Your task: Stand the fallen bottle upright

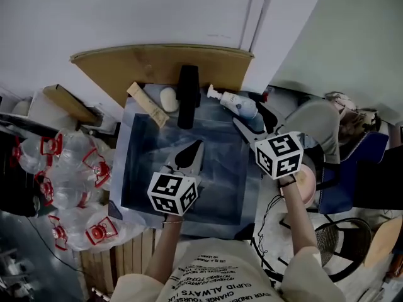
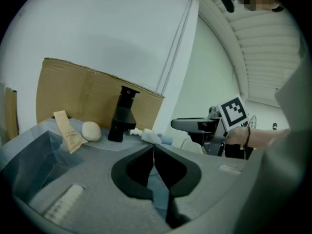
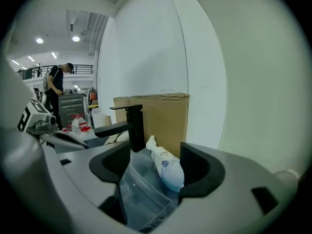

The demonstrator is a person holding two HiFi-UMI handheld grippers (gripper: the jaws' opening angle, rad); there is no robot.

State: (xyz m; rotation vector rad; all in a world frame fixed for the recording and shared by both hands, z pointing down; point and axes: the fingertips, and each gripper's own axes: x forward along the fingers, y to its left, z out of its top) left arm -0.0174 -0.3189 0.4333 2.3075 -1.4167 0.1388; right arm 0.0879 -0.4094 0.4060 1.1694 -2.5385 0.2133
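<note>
A white pump bottle [image 1: 234,102] lies on its side on the sink's back right ledge, nozzle pointing left toward the black faucet [image 1: 187,96]. My right gripper [image 1: 253,122] is open just short of the bottle's base. In the right gripper view the bottle [image 3: 165,167] lies between the open jaws of my right gripper [image 3: 156,161], and no finger visibly touches it. My left gripper [image 1: 196,147] hovers over the plastic-lined basin [image 1: 141,162], shut on nothing. In the left gripper view the tips of my left gripper [image 2: 154,148] meet, and the bottle [image 2: 152,137] shows beyond them.
A soap bar [image 1: 168,99] and a beige tube [image 1: 148,104] rest on the ledge left of the faucet. Brown cardboard [image 1: 160,61] stands behind the sink. Several wrapped water bottles [image 1: 69,181] lie to the left. A person [image 3: 56,87] stands far off.
</note>
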